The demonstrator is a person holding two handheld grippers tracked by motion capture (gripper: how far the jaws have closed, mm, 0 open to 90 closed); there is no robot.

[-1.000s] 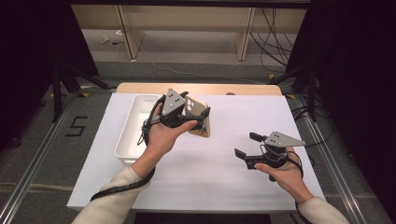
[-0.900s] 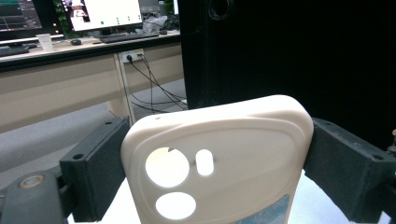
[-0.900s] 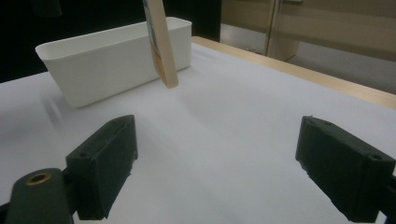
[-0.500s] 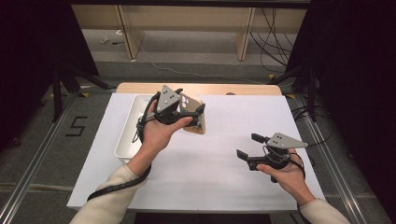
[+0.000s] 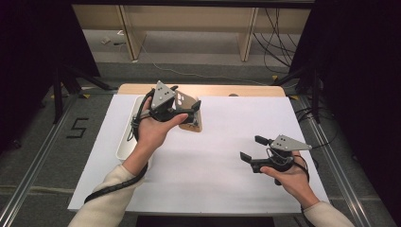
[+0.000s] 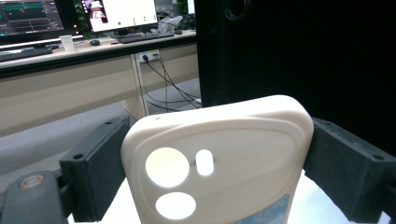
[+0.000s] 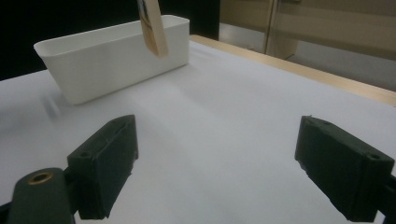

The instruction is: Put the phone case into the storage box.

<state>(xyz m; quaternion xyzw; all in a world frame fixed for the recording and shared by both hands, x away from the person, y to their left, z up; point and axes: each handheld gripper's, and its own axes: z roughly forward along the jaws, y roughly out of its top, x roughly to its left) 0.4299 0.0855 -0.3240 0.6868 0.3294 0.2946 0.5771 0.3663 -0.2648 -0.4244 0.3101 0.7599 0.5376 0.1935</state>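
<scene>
1. We saw the left gripper (image 5: 189, 113) raised above the far left of the table (image 5: 227, 142), both pads pressed on the edges of a cream phone case (image 6: 219, 158).
2. The phone case hung in the air just right of the white bin (image 7: 112, 56).
3. The right gripper (image 5: 253, 149) rested low at the near right, its 2 jaws wide apart with nothing between them.

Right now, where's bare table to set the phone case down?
Widest bare sheet lies mid-table, between the left gripper holding the phone case and the open right gripper. The near strip between the forearms is bare too. The back right corner of the table is free. Crowded: the left side, around the white bin.
</scene>
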